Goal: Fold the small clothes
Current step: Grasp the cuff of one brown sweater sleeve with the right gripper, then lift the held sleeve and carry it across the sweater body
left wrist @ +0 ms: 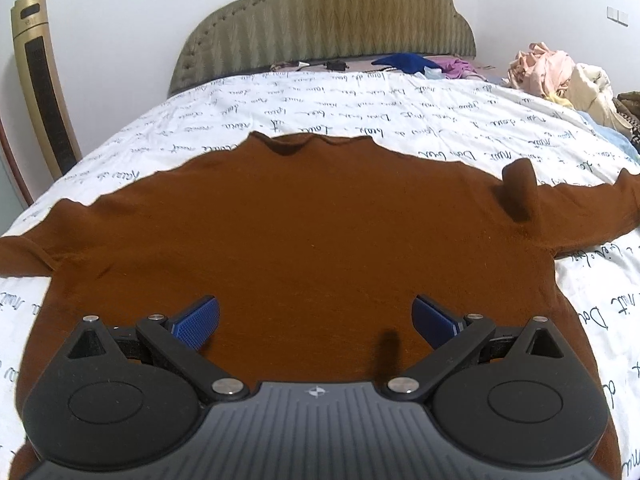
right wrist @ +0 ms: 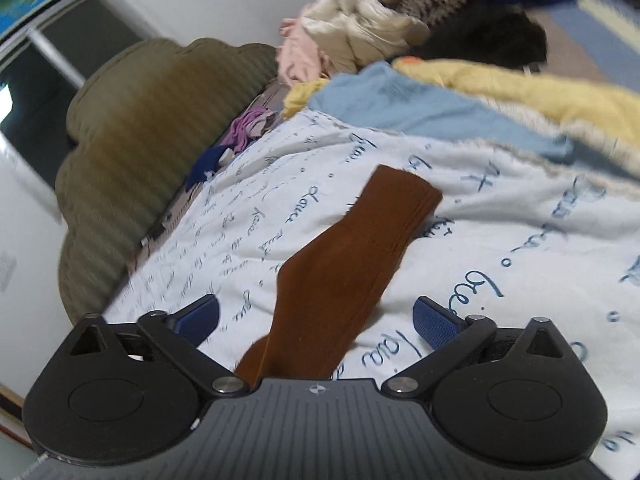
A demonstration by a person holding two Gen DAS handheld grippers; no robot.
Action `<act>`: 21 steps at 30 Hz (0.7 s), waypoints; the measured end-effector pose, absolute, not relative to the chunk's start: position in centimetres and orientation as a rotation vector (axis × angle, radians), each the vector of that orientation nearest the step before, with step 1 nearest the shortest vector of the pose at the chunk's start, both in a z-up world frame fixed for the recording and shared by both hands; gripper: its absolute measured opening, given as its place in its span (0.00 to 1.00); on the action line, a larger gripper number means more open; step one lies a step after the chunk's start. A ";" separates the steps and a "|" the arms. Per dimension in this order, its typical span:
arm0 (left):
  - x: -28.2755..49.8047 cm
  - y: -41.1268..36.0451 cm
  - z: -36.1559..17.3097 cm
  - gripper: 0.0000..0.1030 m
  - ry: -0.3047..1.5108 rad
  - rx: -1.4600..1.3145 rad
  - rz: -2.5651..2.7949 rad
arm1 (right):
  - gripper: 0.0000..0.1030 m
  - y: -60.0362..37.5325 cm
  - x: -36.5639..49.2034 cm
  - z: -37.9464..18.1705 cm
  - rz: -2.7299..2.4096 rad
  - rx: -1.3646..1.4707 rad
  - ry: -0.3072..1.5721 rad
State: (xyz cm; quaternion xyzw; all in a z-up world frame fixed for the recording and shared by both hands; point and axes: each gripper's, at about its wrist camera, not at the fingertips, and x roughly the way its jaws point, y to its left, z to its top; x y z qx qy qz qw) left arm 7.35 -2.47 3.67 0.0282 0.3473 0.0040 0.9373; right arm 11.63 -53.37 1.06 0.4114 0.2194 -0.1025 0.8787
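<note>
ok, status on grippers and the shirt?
Left gripper open, empty. Right gripper open over sleeve. Brown shirt flat on bed, unfolded. Clothes pile clear.

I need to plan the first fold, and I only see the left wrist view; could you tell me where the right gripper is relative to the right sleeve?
Observer: The right gripper is above the brown sleeve, with the sleeve running forward between its open fingers.
Operator: Is it pinching the cloth?
Observer: No, both blue pads stand clear of the sleeve.
Operator: How does the cuff lie?
Observer: Flat on the lettered bedspread, short of the light blue cloth.
</note>
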 end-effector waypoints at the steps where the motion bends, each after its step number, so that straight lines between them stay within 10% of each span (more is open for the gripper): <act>1: 7.5 -2.7 3.6 1.00 0.711 0.057 0.007 | 0.89 -53.6 11.8 0.6 -0.204 0.889 0.448; 9: 7.7 -3.3 2.4 1.00 0.709 0.013 0.012 | 0.73 -54.5 13.3 -1.4 -0.200 0.976 0.370; 15: 7.4 -3.0 1.2 1.00 0.713 -0.007 0.008 | 0.14 -55.8 13.8 -2.9 -0.229 1.096 0.340; 21: 7.2 -3.0 1.1 1.00 0.710 0.003 0.011 | 0.10 -54.9 13.1 -3.2 -0.174 1.113 0.271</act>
